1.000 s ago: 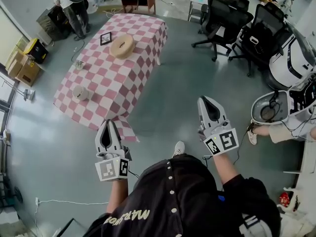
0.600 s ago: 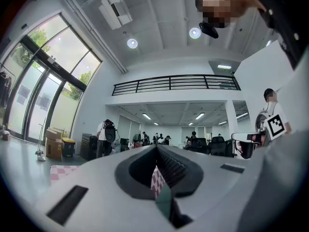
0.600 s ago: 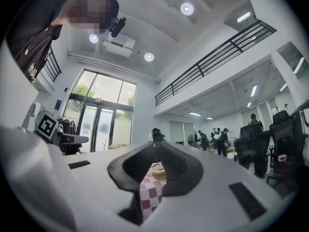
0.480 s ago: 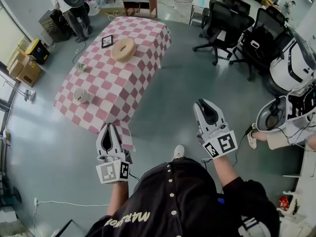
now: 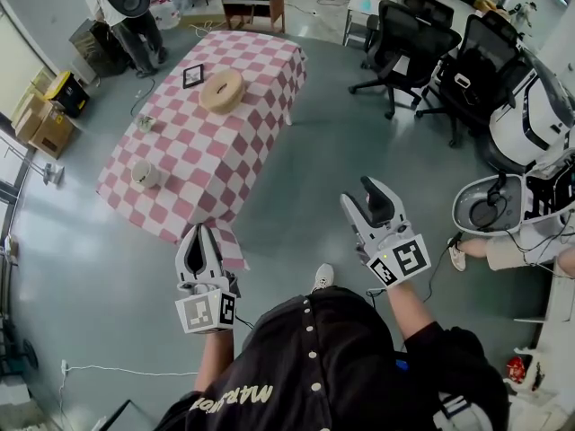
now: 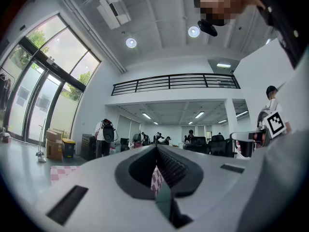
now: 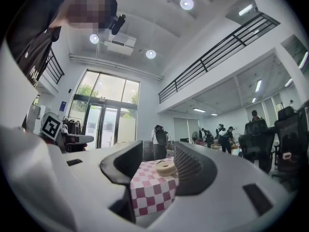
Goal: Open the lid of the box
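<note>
Round box (image 5: 222,90) sits on far half of checked table (image 5: 193,146), well out of reach; right gripper (image 5: 359,194) points toward it, jaws just been opening, nothing between, likely readying early; left gripper (image 5: 198,230) jaws together, empty, idle

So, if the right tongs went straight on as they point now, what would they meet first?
Probably the checked table, near its round box; only open space lies before it, though depth is unclear.
</note>
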The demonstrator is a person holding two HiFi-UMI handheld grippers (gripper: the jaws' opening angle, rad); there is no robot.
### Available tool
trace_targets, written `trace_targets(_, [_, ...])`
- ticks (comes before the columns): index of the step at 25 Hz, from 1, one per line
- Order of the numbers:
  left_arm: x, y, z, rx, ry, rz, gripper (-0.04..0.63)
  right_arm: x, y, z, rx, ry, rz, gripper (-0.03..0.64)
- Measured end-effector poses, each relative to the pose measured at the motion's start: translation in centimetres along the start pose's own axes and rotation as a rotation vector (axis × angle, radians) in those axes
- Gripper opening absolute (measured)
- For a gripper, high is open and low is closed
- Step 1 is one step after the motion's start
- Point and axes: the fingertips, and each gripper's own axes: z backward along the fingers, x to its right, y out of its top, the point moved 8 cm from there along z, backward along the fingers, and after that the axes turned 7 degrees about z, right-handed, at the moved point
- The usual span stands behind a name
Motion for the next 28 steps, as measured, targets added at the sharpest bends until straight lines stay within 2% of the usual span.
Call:
trace_targets(6, [0.49,0.10,0.20,-0.002,0.001,0.003,0.011,0.09,0.02,0.15,-0.018,0.015,-0.007,0.270])
trace_targets(13, [0.84,0.23,0.37,-0.006,0.002,0.003,0.011,0.43,-0.02,0.38,-0.040,0.009,-0.018,0.342])
trace_targets(21, [0.69,-0.01,0.31,-0.006,-0.005,0.005,0.011,0.09,-0.40,0.35,-0.053,0.005,0.002,0.399])
trace_targets(28, [0.66,-0.06,0.08,-0.009,-0.003,0.004,0.011,0.24,-0.55,0.25,-0.063,-0.001,0.015,0.422])
